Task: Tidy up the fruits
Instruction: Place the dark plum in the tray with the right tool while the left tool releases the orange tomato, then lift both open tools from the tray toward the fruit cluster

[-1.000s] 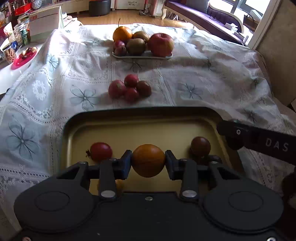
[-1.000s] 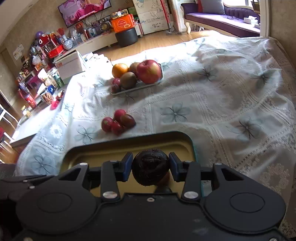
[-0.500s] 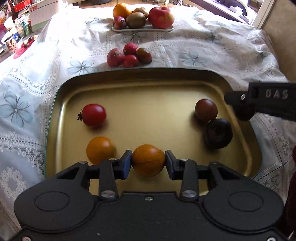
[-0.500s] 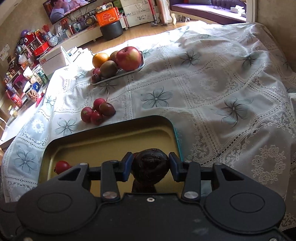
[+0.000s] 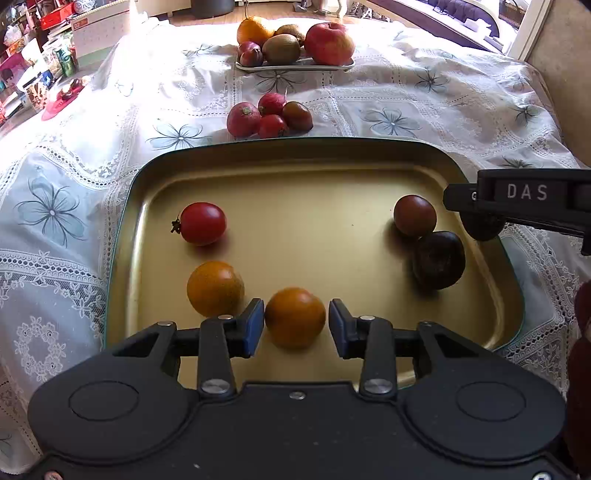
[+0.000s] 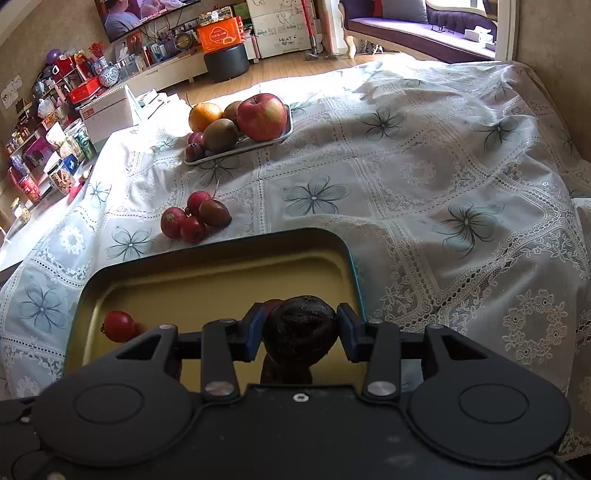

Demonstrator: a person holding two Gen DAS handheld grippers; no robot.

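Sunlight fell across a wooden floor [image 6: 291,79] beyond the lace-covered surface [image 6: 424,177]. A television [image 6: 136,14] hung on the wall above a low white cabinet [image 6: 166,70] crowded with boxes. A purple sofa [image 6: 417,29] stood beside a black stool [image 6: 226,66].

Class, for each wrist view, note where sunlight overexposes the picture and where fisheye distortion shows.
Left wrist view: glare whitens the lace floral tablecloth at upper left; the gold metal tray rim bows. Right wrist view: sun washes out the cloth beside the white fruit plate; edges curve.
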